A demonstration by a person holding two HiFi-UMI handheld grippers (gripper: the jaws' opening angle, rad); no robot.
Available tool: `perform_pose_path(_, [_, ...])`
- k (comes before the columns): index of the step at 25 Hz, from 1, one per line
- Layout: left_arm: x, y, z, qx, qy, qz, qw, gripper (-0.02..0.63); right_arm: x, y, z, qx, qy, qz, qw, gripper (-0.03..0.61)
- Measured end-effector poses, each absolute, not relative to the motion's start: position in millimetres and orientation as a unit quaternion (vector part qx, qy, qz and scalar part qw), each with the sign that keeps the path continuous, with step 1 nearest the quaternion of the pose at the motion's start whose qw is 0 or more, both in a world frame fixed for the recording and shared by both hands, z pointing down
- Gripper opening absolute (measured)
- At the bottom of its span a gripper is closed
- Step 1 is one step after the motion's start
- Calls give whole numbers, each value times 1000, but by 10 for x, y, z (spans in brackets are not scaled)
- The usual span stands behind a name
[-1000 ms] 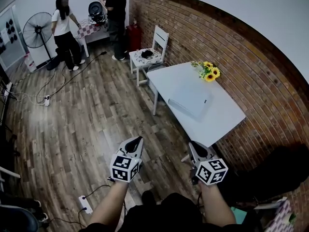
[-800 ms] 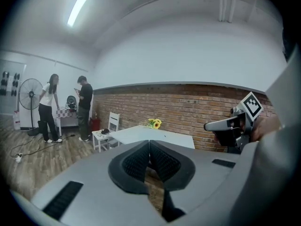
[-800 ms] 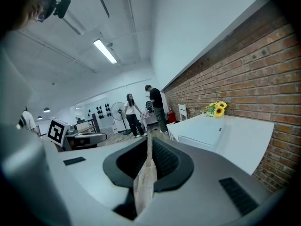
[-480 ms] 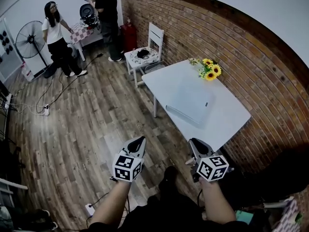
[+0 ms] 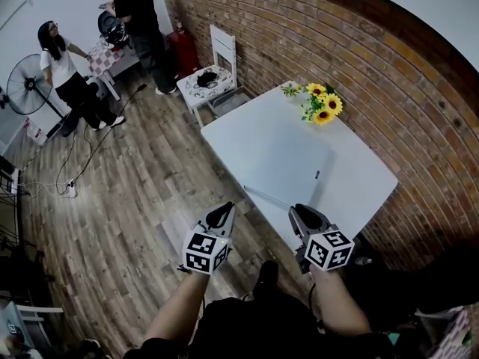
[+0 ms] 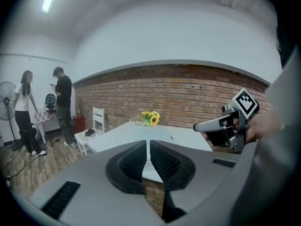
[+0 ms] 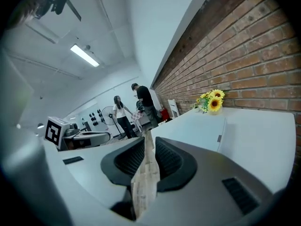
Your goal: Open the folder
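Barely distinct, white folder (image 5: pixel 293 163) blends into table (image 5: pixel 367 172); left gripper (image 5: pixel 226 208) and right gripper (image 5: pixel 295 211) fingers clenched, empty.

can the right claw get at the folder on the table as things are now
Probably yes. The right claw is shut by the table's near edge, and the folder lies flat just beyond with nothing between.

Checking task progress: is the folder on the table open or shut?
Shut: the folder lies flat on the table, its cover down and its clasp edge closed.
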State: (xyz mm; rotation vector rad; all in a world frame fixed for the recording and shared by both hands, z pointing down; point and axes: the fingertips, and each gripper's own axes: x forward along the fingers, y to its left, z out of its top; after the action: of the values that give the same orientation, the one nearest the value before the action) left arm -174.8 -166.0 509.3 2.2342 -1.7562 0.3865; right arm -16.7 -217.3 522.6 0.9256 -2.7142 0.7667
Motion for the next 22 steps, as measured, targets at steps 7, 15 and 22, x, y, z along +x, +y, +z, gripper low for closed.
perform_pose_path(7, [-1576,-2112,5247,811,-545,172,127,25,-183,-2516,5255,334,-901,263,92,87])
perform_pose_path(15, [-1520,-2343,5394,871,-443,185,106,46,-139,-2497,5288,426,-859,266,102,89])
perform_pose_path(22, [-1338,-2413,5666,904,-337,256,59,113,-51,-2306,5294,492,-820,278,92,89])
